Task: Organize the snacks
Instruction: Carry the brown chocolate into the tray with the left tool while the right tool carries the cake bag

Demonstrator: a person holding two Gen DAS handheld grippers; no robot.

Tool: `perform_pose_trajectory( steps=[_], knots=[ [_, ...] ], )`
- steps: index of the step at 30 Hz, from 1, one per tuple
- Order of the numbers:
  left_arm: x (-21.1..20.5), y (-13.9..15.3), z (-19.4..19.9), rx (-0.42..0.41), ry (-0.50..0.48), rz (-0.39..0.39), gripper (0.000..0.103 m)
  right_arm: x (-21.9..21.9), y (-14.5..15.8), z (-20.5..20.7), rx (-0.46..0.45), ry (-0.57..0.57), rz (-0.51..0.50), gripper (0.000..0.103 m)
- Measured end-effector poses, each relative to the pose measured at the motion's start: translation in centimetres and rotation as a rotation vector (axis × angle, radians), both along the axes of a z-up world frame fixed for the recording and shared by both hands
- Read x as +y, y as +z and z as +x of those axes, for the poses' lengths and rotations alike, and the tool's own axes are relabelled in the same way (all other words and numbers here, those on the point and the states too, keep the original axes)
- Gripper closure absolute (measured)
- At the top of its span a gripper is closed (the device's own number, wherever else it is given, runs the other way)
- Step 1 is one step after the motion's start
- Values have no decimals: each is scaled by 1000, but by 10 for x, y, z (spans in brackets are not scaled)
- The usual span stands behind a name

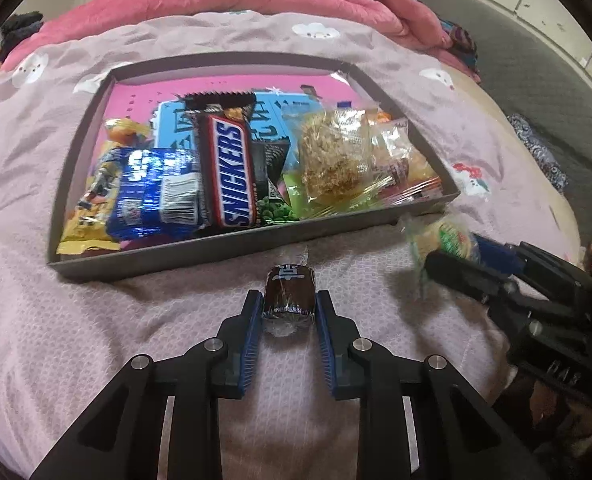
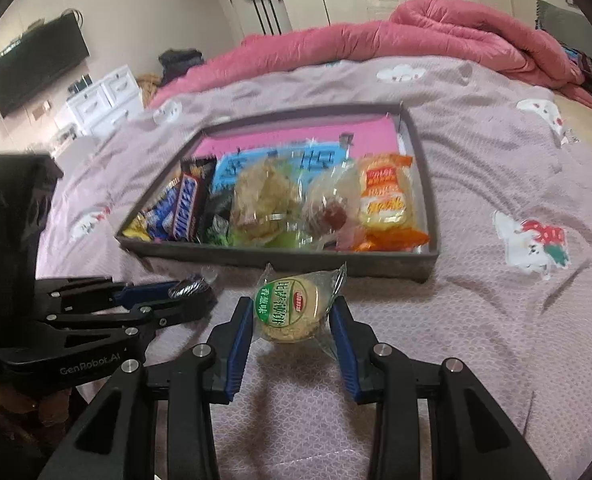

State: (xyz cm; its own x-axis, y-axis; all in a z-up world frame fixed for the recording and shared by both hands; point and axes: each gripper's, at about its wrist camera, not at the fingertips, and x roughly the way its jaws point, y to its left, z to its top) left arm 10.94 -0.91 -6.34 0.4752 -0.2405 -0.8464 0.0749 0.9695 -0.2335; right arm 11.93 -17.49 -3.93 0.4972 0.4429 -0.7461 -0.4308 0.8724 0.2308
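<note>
A grey tray (image 1: 175,242) lies on the bed and holds several snacks, among them a Snickers bar (image 1: 231,172), a blue packet (image 1: 155,196) and a clear-wrapped rice cake (image 1: 332,160). My left gripper (image 1: 289,304) is shut on a small dark wrapped chocolate cake (image 1: 289,292) just in front of the tray's near wall. My right gripper (image 2: 291,312) is shut on a round biscuit in a green-labelled clear wrapper (image 2: 296,304), also just before the tray (image 2: 279,264). In the left wrist view the right gripper (image 1: 452,256) is at the tray's near right corner.
The tray sits on a pink patterned bedsheet (image 2: 476,184). A pink duvet (image 2: 416,36) is bunched at the far side. A television (image 2: 35,64) and white drawers (image 2: 103,96) stand at the left wall. An orange snack packet (image 2: 384,196) lies at the tray's right.
</note>
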Motion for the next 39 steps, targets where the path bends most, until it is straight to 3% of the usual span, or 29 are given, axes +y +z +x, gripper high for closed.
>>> perform_pose_trajectory(
  steps=[7, 15, 27, 39],
  knots=[
    [19, 33, -10, -60, 40, -18, 76, -8, 25, -1, -111, -42, 10, 64],
    [53, 59, -8, -124, 141, 1, 76, -15, 36, 7, -151, -67, 34, 64],
    [89, 41, 12, -92, 241, 20, 76, -33, 40, 27, -153, -130, 62, 64],
    [87, 25, 39, -82, 240, 60, 76, -42, 36, 52, -142, -184, 51, 64]
  ],
)
